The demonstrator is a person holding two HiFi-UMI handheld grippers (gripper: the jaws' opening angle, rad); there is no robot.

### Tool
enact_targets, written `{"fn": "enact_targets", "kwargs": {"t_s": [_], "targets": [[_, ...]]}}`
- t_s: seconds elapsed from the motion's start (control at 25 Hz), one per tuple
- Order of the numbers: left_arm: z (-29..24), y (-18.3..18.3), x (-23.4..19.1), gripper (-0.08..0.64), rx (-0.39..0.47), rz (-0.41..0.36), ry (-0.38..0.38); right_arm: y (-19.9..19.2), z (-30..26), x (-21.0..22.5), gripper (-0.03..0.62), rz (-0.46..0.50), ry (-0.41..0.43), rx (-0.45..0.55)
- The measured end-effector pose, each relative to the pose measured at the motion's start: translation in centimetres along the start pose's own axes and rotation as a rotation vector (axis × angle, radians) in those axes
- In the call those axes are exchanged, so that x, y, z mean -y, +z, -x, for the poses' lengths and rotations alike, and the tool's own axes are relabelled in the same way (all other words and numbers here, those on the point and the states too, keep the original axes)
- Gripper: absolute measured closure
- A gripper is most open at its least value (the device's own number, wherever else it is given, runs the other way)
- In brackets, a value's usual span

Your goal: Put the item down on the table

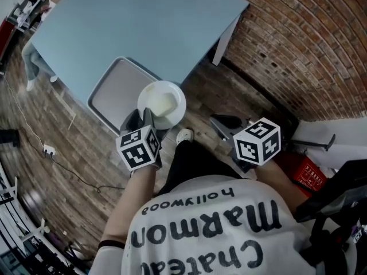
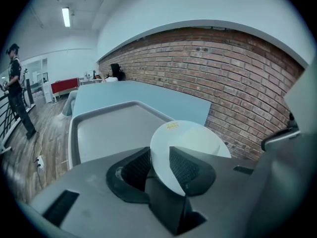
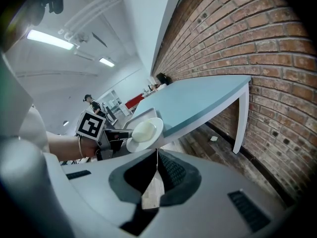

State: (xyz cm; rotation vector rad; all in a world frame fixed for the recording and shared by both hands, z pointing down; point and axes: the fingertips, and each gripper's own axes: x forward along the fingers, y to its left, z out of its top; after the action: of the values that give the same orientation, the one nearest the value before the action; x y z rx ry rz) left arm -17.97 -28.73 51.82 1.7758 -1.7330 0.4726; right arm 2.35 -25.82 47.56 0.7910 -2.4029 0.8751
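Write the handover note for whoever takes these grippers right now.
Left gripper: shut on the rim of the plate, held by the near corner of the tray.
Right gripper: shut, empty, off to the right, away from the table.
The tray lies at the table's near edge.
Done: plate gripped and brought to the table's edge.
Left: set the plate down on the table, then open the left gripper.

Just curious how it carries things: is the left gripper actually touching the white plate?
Touching. The left gripper view shows the left gripper clamped on the rim of the white plate.
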Motion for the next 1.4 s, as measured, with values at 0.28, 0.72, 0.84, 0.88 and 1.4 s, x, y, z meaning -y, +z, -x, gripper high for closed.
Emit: {"fn": "enact_targets", "kwargs": {"t_s": [0.28, 0.72, 0.84, 0.88, 1.4], "targets": [[0.4, 0.3, -0.2, 0.444, 0.032, -0.067, 0.042, 0.2, 0.1, 0.0, 0.581, 0.002, 0.001, 0.003], [1.7, 1.4, -0.8, 0.439, 0.097, -0.043, 0.049, 0.3, 0.5, -0.5, 0.581, 0.019, 0.005, 0.008], [2.4, 1.9, -0.4, 0.439, 0.117, -0.030, 0.034, 0.5, 0.6, -0.9, 0.581, 0.031, 0.011, 0.014], [2.7, 2.0, -0.3, 0.439, 0.123, -0.025, 0.029, 0.5, 0.6, -1.0, 0.581, 0.035, 0.013, 0.016], [9.1, 2.5, 0.8, 0.443, 0.244, 0.089, -0.022, 0.3, 2.3, -5.1, 0.580, 0.117, 0.071, 0.051]]}}
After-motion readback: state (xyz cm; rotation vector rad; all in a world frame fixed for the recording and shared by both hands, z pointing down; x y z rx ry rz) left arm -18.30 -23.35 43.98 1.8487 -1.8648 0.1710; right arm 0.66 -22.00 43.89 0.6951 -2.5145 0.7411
